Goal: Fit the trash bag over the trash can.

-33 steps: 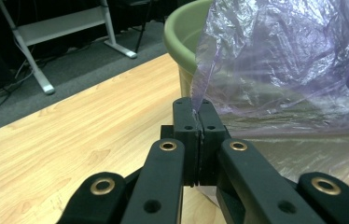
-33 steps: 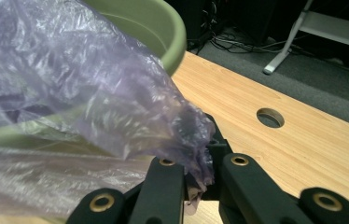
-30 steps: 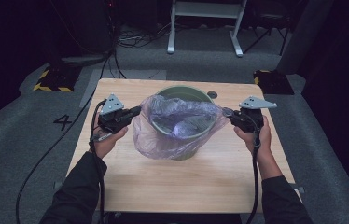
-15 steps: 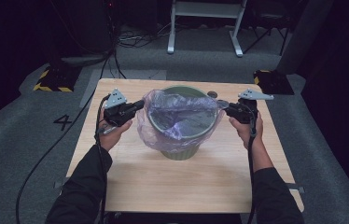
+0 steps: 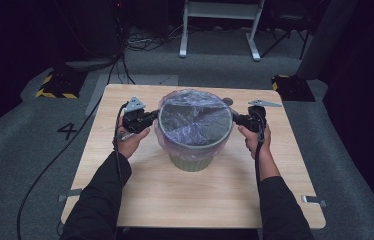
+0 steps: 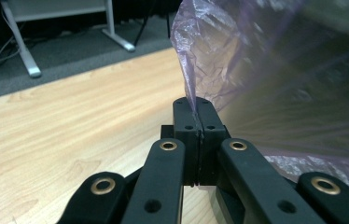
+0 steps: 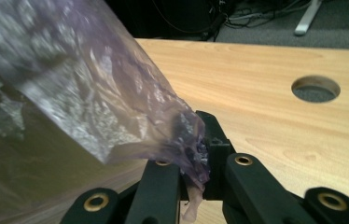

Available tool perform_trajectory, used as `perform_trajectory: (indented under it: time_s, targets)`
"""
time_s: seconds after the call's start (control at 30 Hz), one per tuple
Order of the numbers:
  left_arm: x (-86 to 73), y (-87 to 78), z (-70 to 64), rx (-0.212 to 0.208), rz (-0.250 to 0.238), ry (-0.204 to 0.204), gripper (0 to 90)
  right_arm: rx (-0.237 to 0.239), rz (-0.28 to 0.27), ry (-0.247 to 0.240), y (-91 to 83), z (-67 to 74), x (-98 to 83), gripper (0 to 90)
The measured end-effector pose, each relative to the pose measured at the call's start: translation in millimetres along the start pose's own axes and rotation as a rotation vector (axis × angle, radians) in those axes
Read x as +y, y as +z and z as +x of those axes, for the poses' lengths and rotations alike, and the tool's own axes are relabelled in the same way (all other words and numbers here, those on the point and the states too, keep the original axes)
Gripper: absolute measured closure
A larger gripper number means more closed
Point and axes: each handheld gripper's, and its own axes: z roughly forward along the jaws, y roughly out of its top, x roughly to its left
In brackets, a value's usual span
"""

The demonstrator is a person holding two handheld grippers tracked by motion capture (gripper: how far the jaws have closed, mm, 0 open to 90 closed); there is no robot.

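Standing mid-table, a green bin [image 5: 191, 159] wears a purple bag [image 5: 195, 120]; the left gripper [image 5: 151, 119] pinches its edge at nine o'clock, the right gripper [image 5: 237, 120] at three.

Right claw [image 7: 199, 154] clamped on purple plastic bag [image 7: 93, 102], wooden table [image 7: 266, 93]

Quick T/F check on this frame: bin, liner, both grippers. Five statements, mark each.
1. The left gripper is shut on the purple bin liner. True.
2. The right gripper is open, clear of the liner. False: it is shut on the liner's edge.
3. The liner lies flat on the wooden table beside the bin. False: it is stretched across the mouth of the green bin.
4. The bin stands upright between the two grippers. True.
5. The table has a round hole. True.
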Motion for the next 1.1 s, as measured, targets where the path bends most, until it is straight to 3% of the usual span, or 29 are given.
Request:
perform_trajectory:
  time_s: [0.27, 0.7, 0.9, 1.0, 1.07, 1.1]
  targets:
    - [-8.4, 15.3, -3.7, -0.005, 0.079, 0.030, 89.3, 0.000, 0.056, 0.018, 10.5, -8.7, -14.5, 87.1]
    - [-23.5, 17.8, -2.7, -0.030, 0.170, 0.019, 89.2, -0.027, 0.139, -0.048, 11.2, -9.4, -25.7, 86.9]
    - [-35.4, 20.4, -4.5, -0.032, 0.258, 0.065, 87.1, -0.047, 0.207, -0.067, 15.1, -11.4, -35.4, 86.2]
    - [-38.1, 15.0, -4.8, -0.016, 0.222, 0.057, 75.2, -0.055, 0.194, -0.059, 12.9, -14.1, -39.7, 81.6]
    - [-37.9, 10.8, -4.2, -0.018, 0.200, 0.053, 72.6, -0.066, 0.183, -0.065, 10.6, -13.9, -40.0, 79.6]
    - [-37.6, 7.3, -4.0, -0.014, 0.183, 0.049, 66.6, -0.072, 0.172, -0.074, 7.4, -13.3, -39.7, 74.1]
